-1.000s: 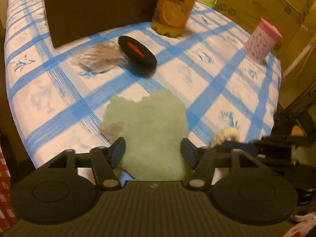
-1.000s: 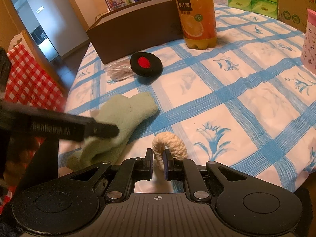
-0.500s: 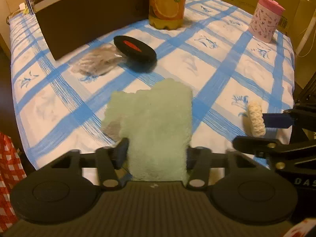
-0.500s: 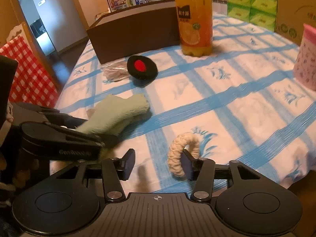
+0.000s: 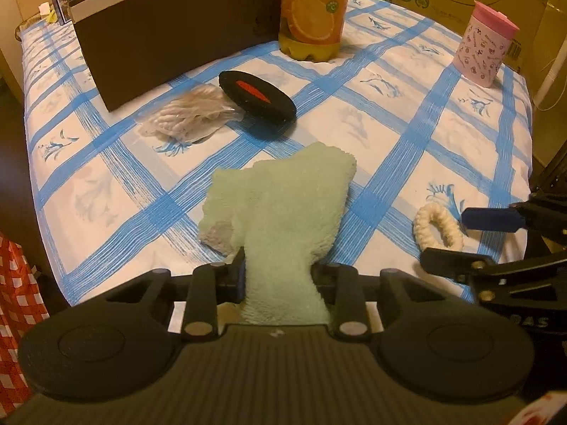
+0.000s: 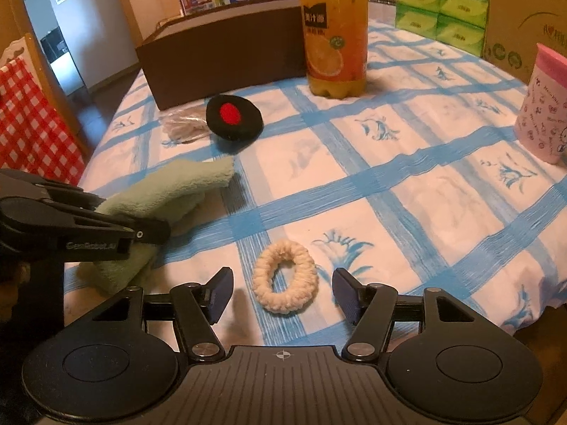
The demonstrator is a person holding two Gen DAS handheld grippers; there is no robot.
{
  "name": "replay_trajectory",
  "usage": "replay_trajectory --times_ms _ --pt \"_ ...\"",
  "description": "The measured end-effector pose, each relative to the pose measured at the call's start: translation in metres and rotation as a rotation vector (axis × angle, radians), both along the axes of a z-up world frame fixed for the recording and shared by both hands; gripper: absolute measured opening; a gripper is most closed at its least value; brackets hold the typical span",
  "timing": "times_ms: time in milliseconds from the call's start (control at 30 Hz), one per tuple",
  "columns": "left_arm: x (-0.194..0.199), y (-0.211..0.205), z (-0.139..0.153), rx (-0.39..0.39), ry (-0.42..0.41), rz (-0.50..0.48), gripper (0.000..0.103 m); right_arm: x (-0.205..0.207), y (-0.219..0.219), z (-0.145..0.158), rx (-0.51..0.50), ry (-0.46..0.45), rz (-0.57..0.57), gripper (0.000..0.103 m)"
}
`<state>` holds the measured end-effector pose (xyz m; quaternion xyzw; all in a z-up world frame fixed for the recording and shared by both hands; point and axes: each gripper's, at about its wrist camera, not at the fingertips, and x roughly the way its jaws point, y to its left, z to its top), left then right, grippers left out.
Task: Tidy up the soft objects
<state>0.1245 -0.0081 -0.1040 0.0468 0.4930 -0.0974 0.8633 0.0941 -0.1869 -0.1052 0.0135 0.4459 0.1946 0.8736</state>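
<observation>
In front of the orange juice bottle (image 5: 312, 10), left gripper (image 5: 278, 276) just closing, pinching green towel (image 5: 283, 209), right gripper (image 6: 281, 294) just spreading around released cream rope ring (image 6: 285, 276).

Two wrist cameras, both low over my surface (image 5: 407, 81).
Each looks steeply down along my fingers; both share the green towel (image 5: 287, 205), rope ring (image 6: 285, 276) and juice bottle (image 6: 335, 35).

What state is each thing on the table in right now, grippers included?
left gripper: jaws just closing, pinching the green towel
green towel: gripped at near end, crumpled
right gripper: open, jaws just widened
rope ring: lying flat, released
juice bottle: upright
pink cup: upright, lidded
</observation>
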Motion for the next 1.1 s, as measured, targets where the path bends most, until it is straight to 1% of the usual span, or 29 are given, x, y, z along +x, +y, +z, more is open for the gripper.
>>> replay_trajectory --times_ms 33,67,100,167,233,300,400,733,1100 --pt "0.000 0.000 0.000 0.001 0.000 0.000 0.027 0.002 0.002 -0.002 -0.007 0.007 0.002 0.061" --pt "0.000 0.000 0.000 0.002 -0.001 -0.001 0.027 0.003 0.004 -0.004 -0.016 0.009 -0.001 0.058" --pt "0.000 0.000 0.000 0.002 -0.001 -0.001 0.027 0.003 0.006 -0.005 -0.027 0.006 0.001 0.048" --pt "0.001 0.000 -0.001 0.000 0.000 -0.001 0.027 0.003 0.011 -0.005 -0.061 -0.015 0.016 0.037" --pt "0.001 0.000 -0.001 0.000 0.000 -0.001 0.027 0.003 0.012 -0.005 -0.073 -0.019 0.021 0.033" --pt "0.001 0.001 -0.001 -0.002 0.000 0.000 0.027 0.004 0.012 -0.006 -0.075 -0.020 0.022 0.026" --pt "0.001 0.001 -0.001 -0.007 0.001 0.001 0.027 0.004 0.012 -0.005 -0.073 -0.018 0.023 0.023" --pt "0.002 0.004 0.001 -0.013 0.000 0.005 0.027 0.004 0.010 -0.003 -0.046 -0.007 0.024 0.022" --pt "0.000 0.012 0.022 -0.031 -0.046 0.026 0.026 0.005 0.007 0.012 -0.009 -0.039 0.012 0.021"
